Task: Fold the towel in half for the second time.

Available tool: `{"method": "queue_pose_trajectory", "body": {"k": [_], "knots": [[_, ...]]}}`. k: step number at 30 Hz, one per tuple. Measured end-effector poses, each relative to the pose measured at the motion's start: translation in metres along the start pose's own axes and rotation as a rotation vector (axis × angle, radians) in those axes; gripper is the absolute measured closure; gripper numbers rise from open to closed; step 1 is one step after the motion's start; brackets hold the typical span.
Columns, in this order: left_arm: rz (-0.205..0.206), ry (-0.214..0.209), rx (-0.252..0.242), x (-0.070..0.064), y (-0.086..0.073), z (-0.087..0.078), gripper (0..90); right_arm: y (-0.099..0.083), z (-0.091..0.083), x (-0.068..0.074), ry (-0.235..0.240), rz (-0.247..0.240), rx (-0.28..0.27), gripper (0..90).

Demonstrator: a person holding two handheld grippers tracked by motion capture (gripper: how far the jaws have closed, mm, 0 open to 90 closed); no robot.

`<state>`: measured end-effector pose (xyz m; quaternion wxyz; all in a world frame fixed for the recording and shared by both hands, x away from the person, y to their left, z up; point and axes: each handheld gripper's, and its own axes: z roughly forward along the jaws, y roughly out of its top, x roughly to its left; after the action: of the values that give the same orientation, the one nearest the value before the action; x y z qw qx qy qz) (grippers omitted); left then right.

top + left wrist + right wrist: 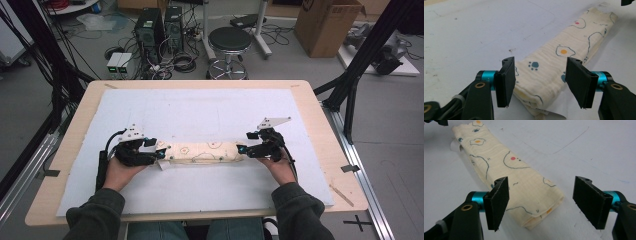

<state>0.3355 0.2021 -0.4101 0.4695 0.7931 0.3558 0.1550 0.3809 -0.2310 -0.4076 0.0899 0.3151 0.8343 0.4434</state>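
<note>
At cloth (202, 152) ends, tools agape

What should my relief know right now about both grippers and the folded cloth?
Left gripper: open, jaws on either side of the near end of the folded printed cloth, not clamped.
Right gripper: open at the cloth's other end; the cloth lies toward one jaw, not gripped.
The cloth lies as a long narrow strip across the white mat, nearer the person's edge.
Done: folded lengthwise into a strip.
Left: probably close on both ends and fold it again or move it.
</note>
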Motion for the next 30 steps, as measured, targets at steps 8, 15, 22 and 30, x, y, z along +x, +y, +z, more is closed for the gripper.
{"method": "queue_pose_trajectory", "body": {"k": [8,15,22,30], "knots": [[0.003,0.005,-0.002,0.0,0.001,-0.005,37.4,0.001,-0.002,0.0,-0.018,0.006,0.005,22.6],[0.004,0.012,-0.006,-0.002,0.001,-0.009,35.7,0.001,-0.006,0.0,-0.025,0.019,-0.003,19.7],[0.013,0.017,-0.011,-0.003,0.002,-0.015,34.1,0.0,-0.011,0.001,-0.034,0.024,-0.012,17.3],[0.013,0.026,-0.014,-0.003,0.0,-0.023,33.6,0.0,-0.015,0.003,-0.037,0.021,-0.026,16.5]]}}
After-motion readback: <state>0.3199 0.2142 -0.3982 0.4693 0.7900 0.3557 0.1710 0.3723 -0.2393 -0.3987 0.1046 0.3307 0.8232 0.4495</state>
